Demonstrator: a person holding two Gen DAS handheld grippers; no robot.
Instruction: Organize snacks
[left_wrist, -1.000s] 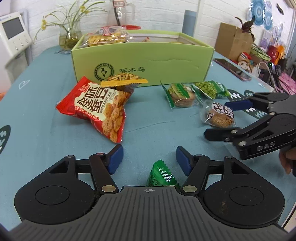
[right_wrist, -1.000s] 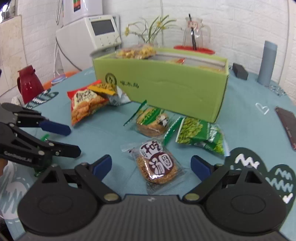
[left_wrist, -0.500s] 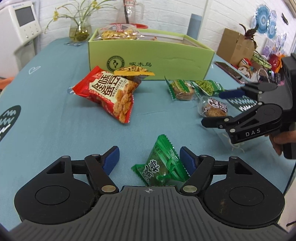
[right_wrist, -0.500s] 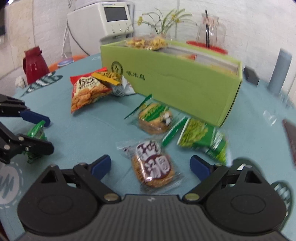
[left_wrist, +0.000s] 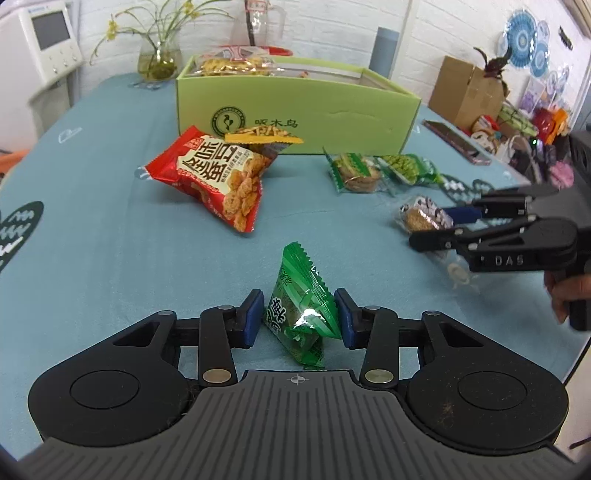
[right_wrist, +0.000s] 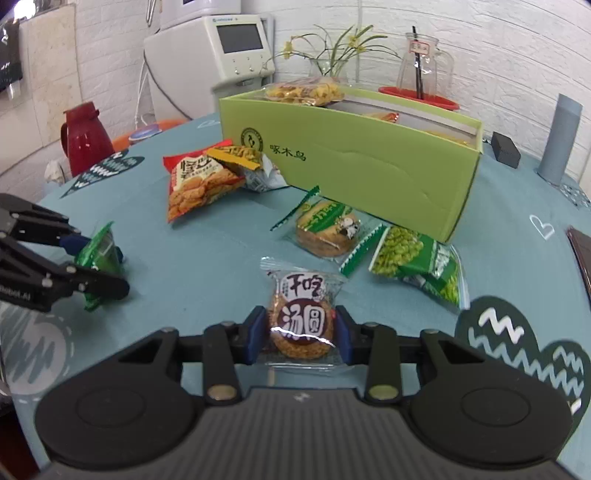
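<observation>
Between the blue pads of my left gripper (left_wrist: 298, 314) stands a small green packet (left_wrist: 299, 295); the jaws are closing and the pads press its sides. The right wrist view shows the same left gripper (right_wrist: 96, 262) pinching the green packet (right_wrist: 99, 251). My right gripper (right_wrist: 301, 332) is shut on a clear packet with a round brown cake (right_wrist: 301, 317), low over the cloth. The green snack box (left_wrist: 332, 110) stands behind, with several packets inside. In front of the box lie a red bag (left_wrist: 218, 173), a yellow packet (left_wrist: 264, 138), a biscuit packet (left_wrist: 354, 170) and a green pea packet (left_wrist: 406, 166).
A teal cloth (left_wrist: 110, 240) covers the table. Behind the box are a flower vase (right_wrist: 328, 62), a glass jug (right_wrist: 421, 70) and a grey cylinder (right_wrist: 561, 136). A red jug (right_wrist: 85, 140) sits at the left, a dark phone (left_wrist: 454, 142) and a cardboard box (left_wrist: 469, 92) at the right.
Both grippers went from open to closed: the left onto the green packet, which now stands upright between its pads, the right onto the round cake packet, which has come closer between its fingers.
</observation>
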